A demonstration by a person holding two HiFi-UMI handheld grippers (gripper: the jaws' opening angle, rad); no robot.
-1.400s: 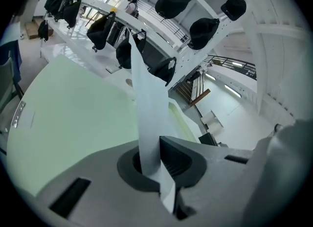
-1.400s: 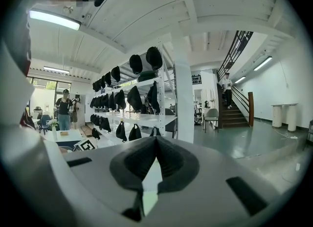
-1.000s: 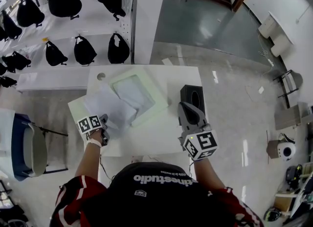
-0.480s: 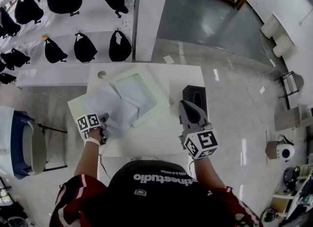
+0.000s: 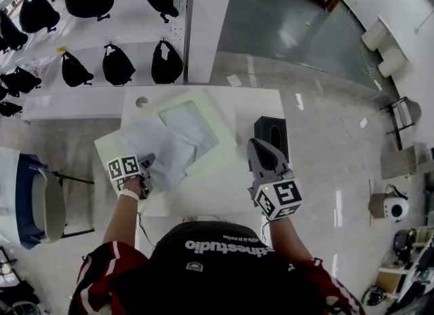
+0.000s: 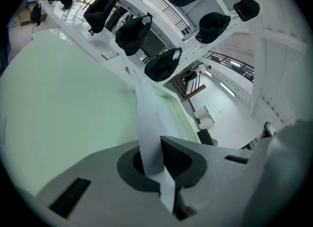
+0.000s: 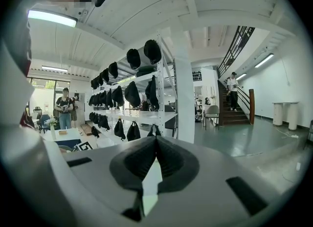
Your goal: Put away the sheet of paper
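Fingertips (image 6: 183,157) of the left gripper (image 6: 155,153) are clamped hard on the white sheet of paper (image 6: 146,118). The sheet rises between them as a thin edge-on strip toward 12 o'clock. Just past it runs the rim of the pale green rectangular tray (image 6: 173,116), and black bags (image 6: 164,63) hang on white shelving (image 6: 230,40) from 11 to 1 o'clock.

In its own view the right gripper (image 7: 156,145) has its jaws pressed together on nothing. It looks off the table into the room, with a staircase (image 7: 234,108) at 2 o'clock and a person (image 7: 64,108) standing at 9 o'clock.

From the head view, the sheet lies toward 10 o'clock on the white table (image 5: 217,191). Its near-left corner is in the left gripper, and its far edge overlaps the tray's left side. Over the last second little has changed: the left gripper has edged a touch toward the tray, taking the sheet with it, while the right gripper has stayed put. I judge the sheet is being worked into the tray and is not yet put away. A black box (image 5: 271,132) stands at 1 o'clock, just beyond the right gripper. Glossy grey floor (image 5: 325,137) surrounds the table.
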